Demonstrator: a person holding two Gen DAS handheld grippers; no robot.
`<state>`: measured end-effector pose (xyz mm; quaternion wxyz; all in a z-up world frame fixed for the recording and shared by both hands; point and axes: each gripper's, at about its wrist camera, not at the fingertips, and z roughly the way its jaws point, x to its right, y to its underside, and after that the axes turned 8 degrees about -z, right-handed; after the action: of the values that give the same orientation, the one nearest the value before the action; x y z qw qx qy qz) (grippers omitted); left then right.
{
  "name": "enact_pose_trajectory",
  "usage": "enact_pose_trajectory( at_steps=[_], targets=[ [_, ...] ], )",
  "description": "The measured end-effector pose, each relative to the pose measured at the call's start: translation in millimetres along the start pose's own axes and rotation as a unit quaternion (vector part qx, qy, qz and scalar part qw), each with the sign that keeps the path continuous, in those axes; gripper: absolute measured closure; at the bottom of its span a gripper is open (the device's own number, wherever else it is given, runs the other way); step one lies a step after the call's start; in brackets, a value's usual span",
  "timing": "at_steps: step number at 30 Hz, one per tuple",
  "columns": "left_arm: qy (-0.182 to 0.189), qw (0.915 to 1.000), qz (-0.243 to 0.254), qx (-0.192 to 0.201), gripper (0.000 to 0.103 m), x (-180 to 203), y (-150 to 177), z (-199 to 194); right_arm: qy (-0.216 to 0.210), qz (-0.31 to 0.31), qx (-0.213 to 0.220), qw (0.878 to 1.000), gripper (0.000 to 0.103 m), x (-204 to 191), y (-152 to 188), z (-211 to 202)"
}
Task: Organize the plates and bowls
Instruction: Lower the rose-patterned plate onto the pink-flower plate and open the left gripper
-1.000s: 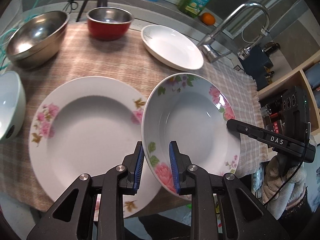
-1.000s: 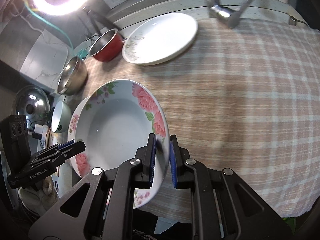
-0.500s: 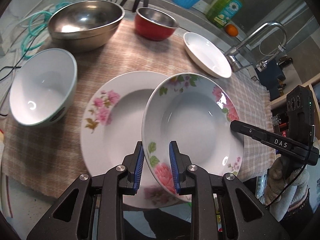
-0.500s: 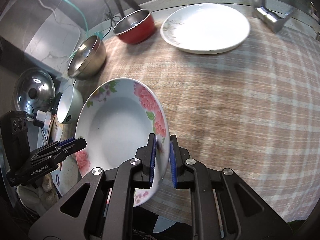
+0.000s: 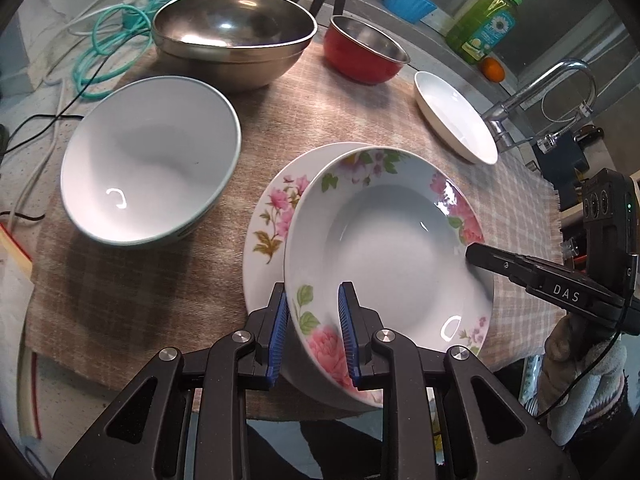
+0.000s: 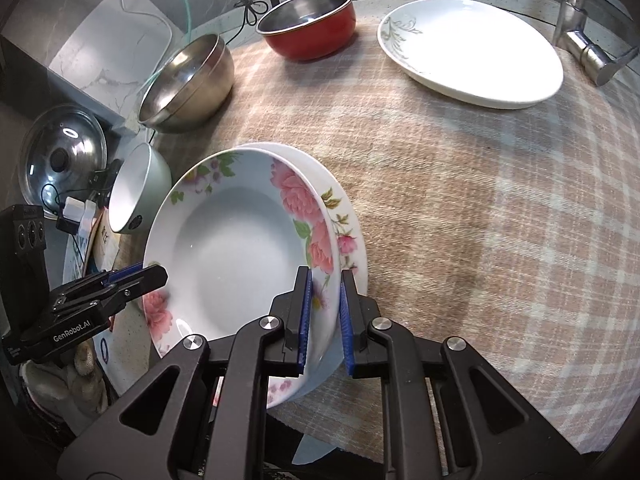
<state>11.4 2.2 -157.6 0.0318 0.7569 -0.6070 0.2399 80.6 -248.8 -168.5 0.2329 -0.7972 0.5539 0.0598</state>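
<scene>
A deep floral plate (image 5: 384, 240) (image 6: 236, 248) hangs over a larger floral plate (image 5: 272, 220) (image 6: 348, 240) that lies on the checked cloth. My left gripper (image 5: 314, 336) is shut on its near-left rim. My right gripper (image 6: 323, 320) is shut on the opposite rim and shows from the side in the left wrist view (image 5: 532, 280). The left gripper shows at the lower left of the right wrist view (image 6: 132, 276). The held plate covers most of the lower one. Whether the two plates touch I cannot tell.
A white bowl (image 5: 148, 160) (image 6: 136, 192) sits left, a steel bowl (image 5: 232, 44) (image 6: 188, 84) and a red pot (image 5: 364, 56) (image 6: 312, 28) behind. A plain white plate (image 5: 456, 116) (image 6: 472, 52) lies by the tap (image 5: 532, 96). Soap bottle (image 5: 484, 24), orange (image 5: 493, 69), cables (image 5: 108, 40), pot lid (image 6: 60, 152).
Both grippers carried the deep floral plate leftward, from beside the larger floral plate to over it. The white and steel bowls came further into the left wrist view.
</scene>
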Motion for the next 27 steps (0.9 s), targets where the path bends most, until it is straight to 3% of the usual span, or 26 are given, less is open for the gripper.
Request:
enact_pose_trajectory(
  at_steps=[15,27],
  targets=[
    [-0.017,0.9994,0.029,-0.007,0.081,-3,-2,4,0.065,-0.048,-0.01,0.997,0.087,-20,-5,8],
    [-0.041,0.9974,0.059,-0.006,0.081,7,-3,7,0.066,-0.046,-0.013,0.997,0.085,-19,-6,7]
  ],
)
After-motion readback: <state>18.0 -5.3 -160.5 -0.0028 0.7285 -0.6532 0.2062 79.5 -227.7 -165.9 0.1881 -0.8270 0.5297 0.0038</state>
